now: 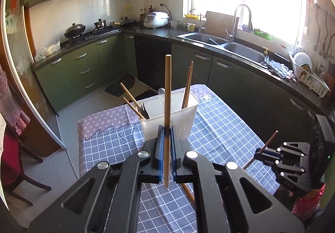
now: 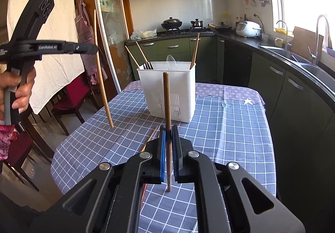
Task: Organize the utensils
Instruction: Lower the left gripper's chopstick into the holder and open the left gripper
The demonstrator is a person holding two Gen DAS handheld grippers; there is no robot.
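The left claw [image 1: 166, 128] is clamping tight on a light chopstick [image 1: 167, 94] standing upright; the right claw [image 2: 168, 130] is pinching a darker chopstick [image 2: 167, 103], also vertical, the white holder [image 2: 167, 90] sitting just beyond both claws on the checked surface [image 2: 219, 128].

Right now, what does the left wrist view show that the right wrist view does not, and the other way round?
Only the left wrist view: the white dish rack at the counter's end.

Only the right wrist view: the person's hand squeezing the left claw's handle, and a white sheet behind.

Both: the white plastic utensil holder on the blue checked tablecloth, each claw shut on a wooden chopstick, and a loose chopstick on the cloth.
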